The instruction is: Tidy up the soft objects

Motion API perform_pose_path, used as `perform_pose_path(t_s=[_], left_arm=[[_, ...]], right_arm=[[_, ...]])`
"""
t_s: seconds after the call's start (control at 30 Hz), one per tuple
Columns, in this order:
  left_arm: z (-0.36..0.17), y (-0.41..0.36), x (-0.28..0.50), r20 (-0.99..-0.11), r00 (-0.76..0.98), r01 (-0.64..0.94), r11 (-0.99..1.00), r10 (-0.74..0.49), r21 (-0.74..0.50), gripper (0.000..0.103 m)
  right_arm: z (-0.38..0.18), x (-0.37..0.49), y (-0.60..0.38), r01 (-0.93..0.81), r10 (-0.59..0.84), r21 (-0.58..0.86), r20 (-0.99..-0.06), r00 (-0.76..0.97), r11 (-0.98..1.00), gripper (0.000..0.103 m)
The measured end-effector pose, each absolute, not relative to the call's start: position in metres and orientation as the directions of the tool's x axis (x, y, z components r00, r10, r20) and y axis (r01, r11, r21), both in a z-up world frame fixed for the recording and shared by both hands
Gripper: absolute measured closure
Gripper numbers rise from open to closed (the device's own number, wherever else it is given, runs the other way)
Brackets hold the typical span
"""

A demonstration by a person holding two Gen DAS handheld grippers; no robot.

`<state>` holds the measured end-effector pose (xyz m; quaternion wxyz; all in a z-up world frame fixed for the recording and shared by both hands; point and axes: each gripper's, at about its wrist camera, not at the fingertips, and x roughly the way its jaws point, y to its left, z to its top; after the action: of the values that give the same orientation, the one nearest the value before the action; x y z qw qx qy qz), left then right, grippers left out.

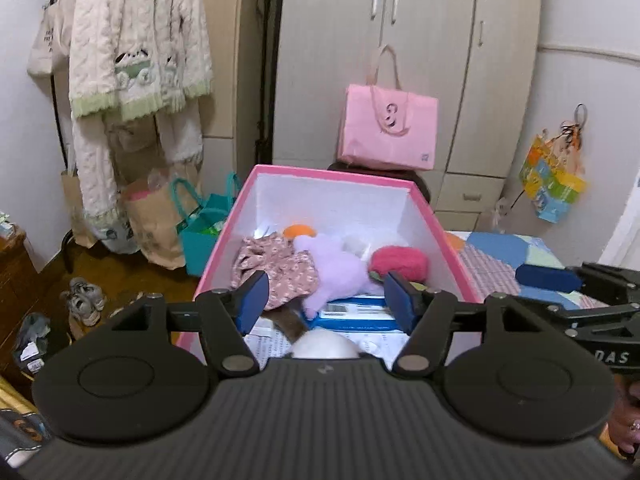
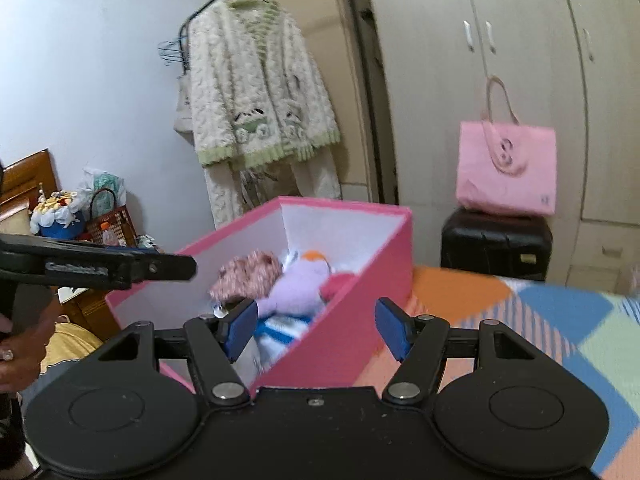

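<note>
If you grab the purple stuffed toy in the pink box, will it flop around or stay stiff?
The purple stuffed toy looks plush and lies slumped over the things beneath it, so it would probably squish and droop. It likely weighs little for its size. Its fuzzy surface shouldn't slip much.

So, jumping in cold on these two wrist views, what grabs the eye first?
The pink box on the patchwork bedspread, holding a lilac plush toy, floral fabric and a red yarn ball. Behind it, a pink bag sits against the wardrobe. Both the left gripper and right gripper are open and empty.
</note>
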<state>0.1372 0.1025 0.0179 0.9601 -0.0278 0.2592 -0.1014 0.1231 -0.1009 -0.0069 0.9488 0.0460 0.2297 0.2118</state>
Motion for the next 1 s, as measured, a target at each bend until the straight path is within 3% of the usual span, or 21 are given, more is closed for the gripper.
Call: perform_pose_path(t_s=[0.1, 0.33, 0.43, 0.53, 0.83, 1.0], left_arm=[[0.018, 0.102, 0.125, -0.483, 0.845, 0.192, 0.973, -0.231, -0.129, 0.038], [0.016, 0.085, 0.097, -0.49, 0.839, 0.207, 0.972, -0.236, -0.114, 0.034], [0.016, 0.078, 0.085, -0.481, 0.847, 0.203, 0.974, -0.226, -0.099, 0.026], [0.015, 0.071, 0.075, -0.462, 0.861, 0.204, 0.976, -0.213, -0.071, 0.014], [0.011, 0.053, 0.064, -0.486, 0.864, 0.137, 0.99, -0.13, -0.022, 0.008], [0.013, 0.048, 0.052, -0.473, 0.877, 0.097, 0.995, -0.083, 0.005, 0.003]], right_arm=[[-0.006, 0.108, -0.107, -0.351, 0.379, 0.146, -0.404, 0.832, 0.925, 0.033], [-0.012, 0.085, -0.112, -0.281, 0.3, 0.107, -0.425, 0.854, 0.954, 0.018], [-0.011, 0.075, -0.118, -0.268, 0.291, 0.115, -0.411, 0.864, 0.957, 0.014], [-0.016, 0.066, -0.122, -0.243, 0.263, 0.103, -0.413, 0.872, 0.965, 0.002], [-0.03, 0.064, -0.135, 0.013, 0.02, 0.051, -0.598, 0.801, 0.999, 0.001], [-0.022, 0.044, -0.152, 0.039, 0.028, 0.104, -0.569, 0.822, 0.994, 0.001]])
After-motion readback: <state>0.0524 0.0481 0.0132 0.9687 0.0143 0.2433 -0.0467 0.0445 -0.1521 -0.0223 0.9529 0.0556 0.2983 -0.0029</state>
